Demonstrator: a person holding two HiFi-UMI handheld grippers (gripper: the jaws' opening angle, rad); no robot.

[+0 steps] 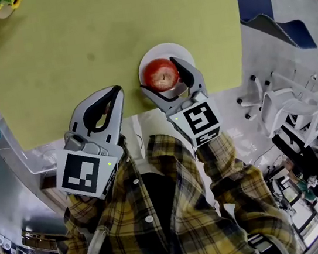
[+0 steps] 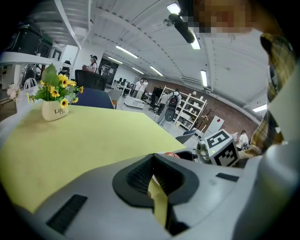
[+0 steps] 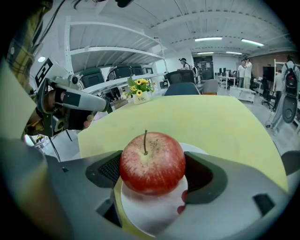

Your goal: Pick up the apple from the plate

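Observation:
A red apple [image 1: 161,74] with a stem sits over a small white plate [image 1: 166,49] at the near edge of the yellow-green table [image 1: 76,47]. My right gripper [image 1: 159,75] has one jaw on each side of the apple, and both pads press its sides. In the right gripper view the apple [image 3: 152,162] fills the gap of the right gripper [image 3: 152,166], with the plate [image 3: 150,213] under it. My left gripper [image 1: 116,92] hovers at the table's near edge, left of the plate, shut and holding nothing. In its own view the left gripper [image 2: 152,157] has its pads together.
A pot of yellow flowers [image 1: 2,8] stands at the table's far left corner. White chair frames [image 1: 279,99] and a blue chair [image 1: 259,2] stand to the right of the table. The person's plaid shirt [image 1: 161,223] fills the near foreground.

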